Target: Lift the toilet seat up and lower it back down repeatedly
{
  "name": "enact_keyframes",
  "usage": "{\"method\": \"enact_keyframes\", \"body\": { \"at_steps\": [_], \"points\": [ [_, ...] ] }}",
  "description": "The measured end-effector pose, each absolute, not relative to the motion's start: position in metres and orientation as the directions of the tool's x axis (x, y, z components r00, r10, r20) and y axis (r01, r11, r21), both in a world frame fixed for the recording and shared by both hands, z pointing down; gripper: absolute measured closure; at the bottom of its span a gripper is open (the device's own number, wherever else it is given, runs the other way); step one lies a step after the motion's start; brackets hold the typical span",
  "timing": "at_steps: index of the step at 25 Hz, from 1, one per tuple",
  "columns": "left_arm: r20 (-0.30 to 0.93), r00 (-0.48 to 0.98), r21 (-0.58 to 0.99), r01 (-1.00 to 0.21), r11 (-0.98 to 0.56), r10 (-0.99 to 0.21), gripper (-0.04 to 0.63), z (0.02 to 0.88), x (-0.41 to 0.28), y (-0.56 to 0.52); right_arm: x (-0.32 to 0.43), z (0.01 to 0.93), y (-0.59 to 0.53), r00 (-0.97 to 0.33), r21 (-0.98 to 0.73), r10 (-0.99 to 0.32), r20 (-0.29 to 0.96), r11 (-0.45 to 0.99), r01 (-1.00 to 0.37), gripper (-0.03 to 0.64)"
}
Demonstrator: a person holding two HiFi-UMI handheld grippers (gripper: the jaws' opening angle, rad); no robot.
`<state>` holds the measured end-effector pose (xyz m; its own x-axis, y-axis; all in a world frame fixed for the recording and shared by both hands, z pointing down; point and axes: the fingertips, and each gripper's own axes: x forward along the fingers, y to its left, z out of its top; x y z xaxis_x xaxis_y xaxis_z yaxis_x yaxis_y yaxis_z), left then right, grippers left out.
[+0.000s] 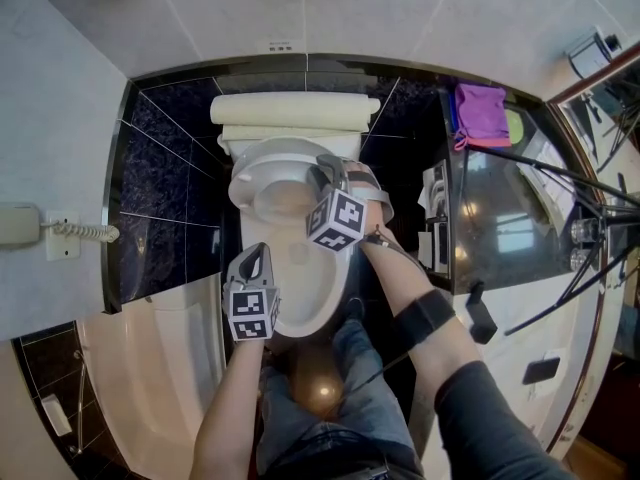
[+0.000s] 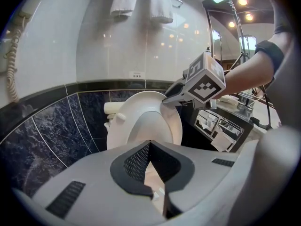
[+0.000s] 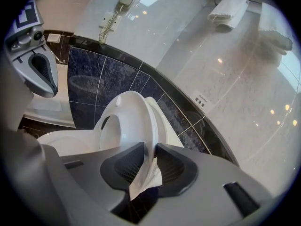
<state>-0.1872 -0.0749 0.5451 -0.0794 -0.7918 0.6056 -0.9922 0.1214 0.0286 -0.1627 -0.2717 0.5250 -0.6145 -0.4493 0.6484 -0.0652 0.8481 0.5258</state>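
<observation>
**Figure: seat part-raised, right-hand grip.** The right tongs (image 3: 149,154) were clamped on the side rim of the toilet seat (image 3: 123,121), 1 pad on each face. The thin edge gave them a firm hold for swinging the seat on its hinge. The seat stood tilted well above the bowl (image 1: 300,293), short of upright, with its open ring facing the person. Whether it was on the way up or down could not be judged.

The left tongs (image 2: 149,147) were closed together and empty. They hung near the front of the bowl, apart from the seat, probably kept clear of its arc.

The cistern (image 1: 295,110) sat behind against dark marble tiles, which fixed the hinge line at the back. This explains why the grip was taken from the side.

**Writing:** a small wall label (image 3: 201,101) above the tile band carried 2 lines of print too small to read. The cubes on both tongs bore only square black-and-white markers. No brand showed on the toilet.
</observation>
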Motion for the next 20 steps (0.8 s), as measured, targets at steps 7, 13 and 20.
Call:
{"method": "enact_keyframes", "body": {
  "at_steps": [7,13,20],
  "points": [
    [0.63,-0.041,0.064,-0.992,0.105,-0.775,0.595,0.548,-0.172,-0.052,-0.141,0.517,-0.223,-0.622,0.567,-0.468,0.628,0.823,-0.046,0.517],
    [0.64,-0.027,0.073,-0.993,0.095,-0.768,0.595,0.551,-0.167,-0.03,-0.121,0.519,-0.177,-0.621,0.602,-0.482,0.618,0.798,-0.019,0.521],
    [0.646,0.002,0.088,-0.993,0.072,-0.764,0.595,0.566,-0.152,-0.011,-0.098,0.529,-0.117,-0.61,0.638,-0.485,0.627,0.769,0.044,0.523]
  ]
}}
